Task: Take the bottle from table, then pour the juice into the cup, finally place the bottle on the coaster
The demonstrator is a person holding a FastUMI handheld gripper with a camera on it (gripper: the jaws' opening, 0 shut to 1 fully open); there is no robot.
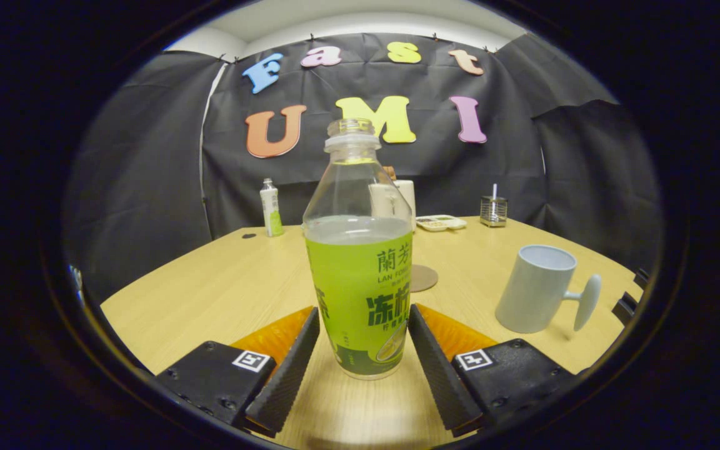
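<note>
Two tool [363, 350] fingers spread either side of upright bottle [360, 262], cup [538, 287] nearby

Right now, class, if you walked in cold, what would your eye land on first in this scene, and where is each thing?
First, the open bottle of green juice, upright on the wooden table between the gripper's open jaws, which stand apart on either side without pressing it. Next, the pale cup to its right, handle turned away. Behind the bottle a round coaster lies flat.

bottle [360, 262] stands upright on table [210, 294] between spread tool [363, 350] fingers.
</note>
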